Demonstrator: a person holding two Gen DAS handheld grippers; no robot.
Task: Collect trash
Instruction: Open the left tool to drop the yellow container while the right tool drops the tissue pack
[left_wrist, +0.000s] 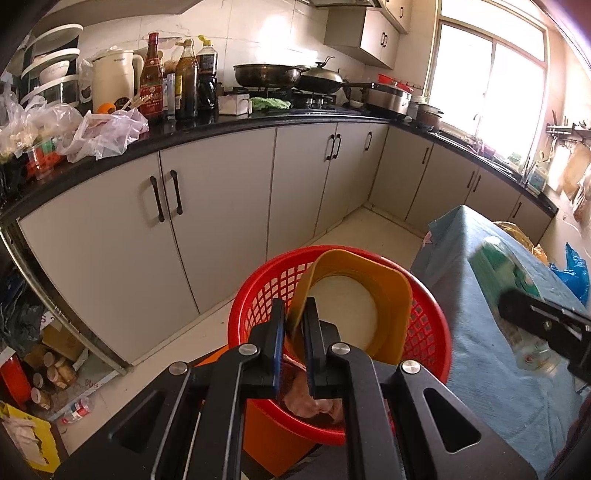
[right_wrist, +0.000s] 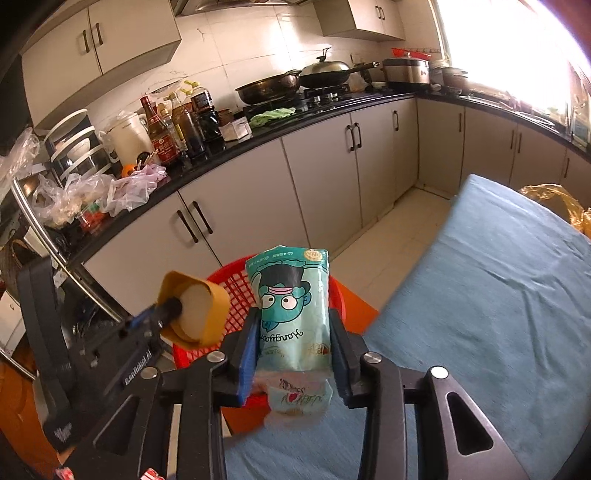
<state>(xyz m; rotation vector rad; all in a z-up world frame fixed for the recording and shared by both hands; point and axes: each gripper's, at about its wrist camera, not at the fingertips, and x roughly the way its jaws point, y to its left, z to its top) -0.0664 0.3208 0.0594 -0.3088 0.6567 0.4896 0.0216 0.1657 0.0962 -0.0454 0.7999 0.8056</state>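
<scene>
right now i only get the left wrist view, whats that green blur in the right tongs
observer: a teal snack pouch with a cartoon face, upright between the right tongs.
operator: is it over the basket yet
observer: not clearly; its lower end is above the blue tablecloth edge, and the red basket sits just beyond.
operator: anything under it
observer: a pale wrapper with a red heart lies at the cloth's near edge, below the pouch.
</scene>
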